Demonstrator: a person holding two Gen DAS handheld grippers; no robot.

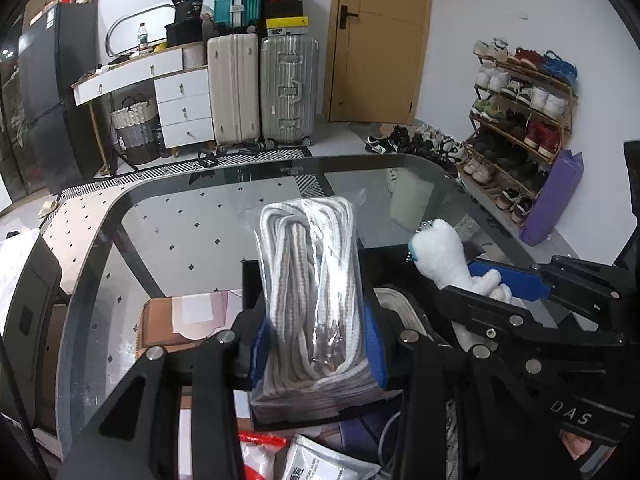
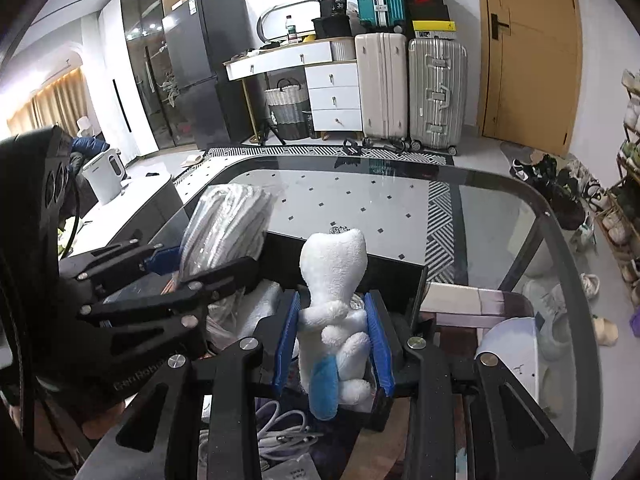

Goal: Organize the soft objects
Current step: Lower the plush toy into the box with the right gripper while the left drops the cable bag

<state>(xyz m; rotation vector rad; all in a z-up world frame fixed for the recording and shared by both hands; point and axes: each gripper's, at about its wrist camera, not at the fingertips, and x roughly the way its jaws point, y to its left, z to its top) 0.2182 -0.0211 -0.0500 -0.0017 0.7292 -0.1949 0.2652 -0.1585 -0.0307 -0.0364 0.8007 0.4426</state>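
My left gripper is shut on a clear plastic bag of coiled white rope, which stands upright between the blue pads. My right gripper is shut on a white plush toy with a blue patch, gripped at its body with the head up. Each gripper shows in the other's view: the right one at the right with the plush toy, the left one at the left with the rope bag. Both hang over a black open box on the glass table.
Under the grippers lie white cables, sealed packets and a red-and-white bag. Beyond the table stand suitcases, a white drawer unit, a door and a shoe rack. A white kettle sits at left.
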